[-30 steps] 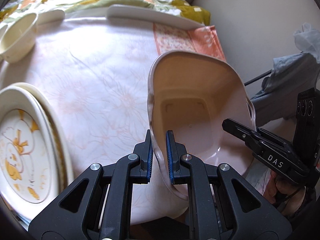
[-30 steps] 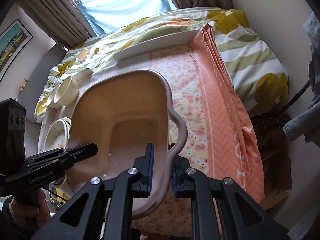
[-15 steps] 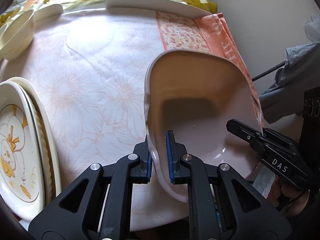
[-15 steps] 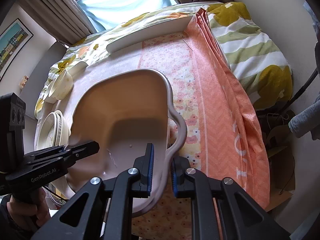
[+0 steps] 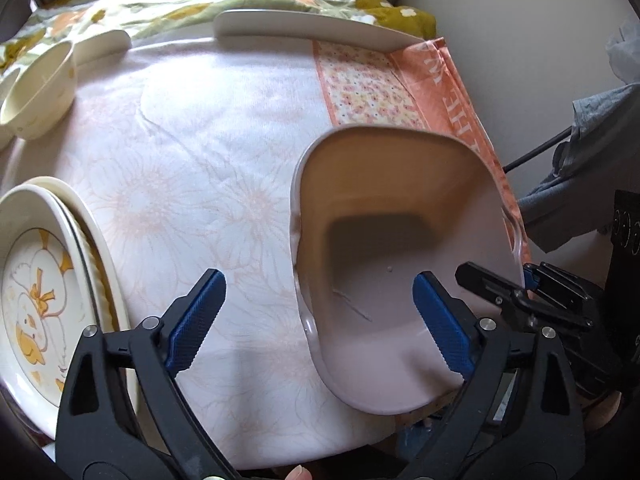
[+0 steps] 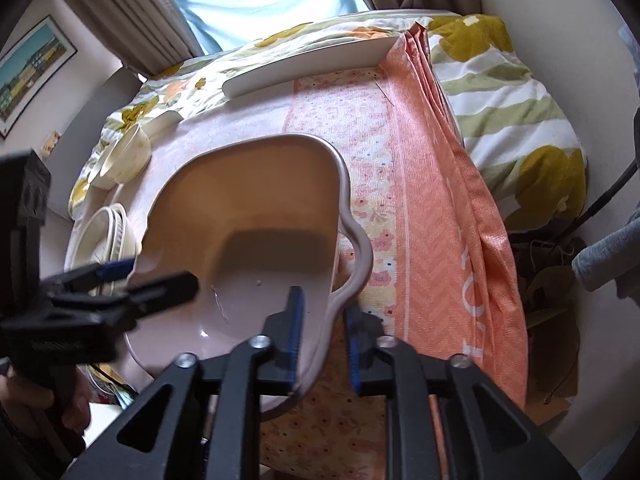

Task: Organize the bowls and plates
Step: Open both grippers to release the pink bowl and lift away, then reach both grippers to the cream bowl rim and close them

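Note:
A large pink-beige square dish with handles [image 5: 400, 216] [image 6: 256, 216] rests on the tablecloth at the near right edge. My left gripper [image 5: 316, 316] is open, its fingers spread either side of the dish's left rim, not touching it. My right gripper [image 6: 322, 316] is partly open around the dish's right handle [image 6: 356, 272], with a small gap on each side. A stack of cream plates with a duck picture [image 5: 44, 288] [image 6: 106, 232] sits at the left. A cream bowl [image 5: 40, 92] [image 6: 126, 156] sits far left.
A long white platter [image 5: 312, 28] [image 6: 304, 68] lies at the far edge, a smaller white dish [image 5: 102, 42] beside it. An orange cloth [image 6: 452, 216] hangs over the right side. A floral bedspread [image 6: 512, 92] and a wall lie beyond.
The dish has been lowered onto the tablecloth. My left gripper has opened wide and let go of the rim. My right gripper has loosened on the handle.

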Action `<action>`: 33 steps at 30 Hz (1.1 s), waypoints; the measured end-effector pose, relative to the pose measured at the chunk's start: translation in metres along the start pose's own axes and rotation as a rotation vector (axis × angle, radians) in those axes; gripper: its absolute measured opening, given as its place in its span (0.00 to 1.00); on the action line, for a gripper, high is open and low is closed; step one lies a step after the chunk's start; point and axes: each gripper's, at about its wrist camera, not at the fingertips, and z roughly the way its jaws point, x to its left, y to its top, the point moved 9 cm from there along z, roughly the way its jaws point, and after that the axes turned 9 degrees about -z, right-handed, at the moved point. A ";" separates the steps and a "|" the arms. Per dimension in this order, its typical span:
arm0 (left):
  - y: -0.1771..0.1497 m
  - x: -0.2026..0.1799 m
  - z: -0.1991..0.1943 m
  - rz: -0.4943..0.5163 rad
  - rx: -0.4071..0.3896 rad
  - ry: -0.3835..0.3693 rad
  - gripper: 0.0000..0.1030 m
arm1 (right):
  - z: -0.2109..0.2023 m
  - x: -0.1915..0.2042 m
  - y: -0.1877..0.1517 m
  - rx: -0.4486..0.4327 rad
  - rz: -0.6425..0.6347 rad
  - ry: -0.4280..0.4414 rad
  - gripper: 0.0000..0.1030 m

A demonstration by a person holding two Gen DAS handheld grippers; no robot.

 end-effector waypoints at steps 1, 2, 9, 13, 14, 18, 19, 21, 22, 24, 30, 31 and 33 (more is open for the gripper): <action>0.002 0.001 -0.001 0.001 0.000 0.008 0.92 | -0.002 0.000 -0.001 -0.004 -0.017 -0.001 0.65; 0.003 0.003 -0.003 0.001 -0.002 0.012 0.92 | -0.005 0.001 -0.002 -0.012 -0.028 0.006 0.80; 0.007 0.009 -0.032 -0.016 -0.044 0.013 0.92 | -0.033 0.015 -0.002 -0.093 -0.109 0.036 0.99; 0.009 0.015 -0.065 -0.030 -0.082 0.022 0.92 | -0.051 0.030 0.007 -0.120 -0.136 0.061 0.99; 0.010 0.018 -0.075 -0.037 -0.086 0.016 0.92 | -0.057 0.035 0.011 -0.127 -0.143 0.063 0.99; 0.017 0.042 -0.121 -0.079 -0.144 0.044 0.92 | -0.077 0.054 0.029 -0.162 -0.171 0.058 0.99; 0.020 0.049 -0.132 -0.091 -0.159 0.047 0.92 | -0.080 0.060 0.034 -0.156 -0.181 0.066 0.99; 0.027 0.064 -0.153 -0.114 -0.195 0.052 0.92 | -0.087 0.074 0.048 -0.162 -0.205 0.068 0.99; 0.030 0.072 -0.165 -0.126 -0.217 0.054 0.92 | -0.092 0.082 0.056 -0.178 -0.219 0.065 0.99; 0.040 0.089 -0.185 -0.148 -0.254 0.053 0.92 | -0.099 0.096 0.073 -0.210 -0.230 0.066 0.99; 0.074 0.155 -0.222 -0.203 -0.323 0.058 0.92 | -0.107 0.143 0.132 -0.263 -0.193 0.148 0.99; 0.081 0.168 -0.225 -0.222 -0.325 0.039 0.92 | -0.107 0.154 0.141 -0.273 -0.201 0.151 0.99; 0.094 0.192 -0.229 -0.265 -0.328 -0.005 0.92 | -0.099 0.177 0.164 -0.257 -0.231 0.137 0.99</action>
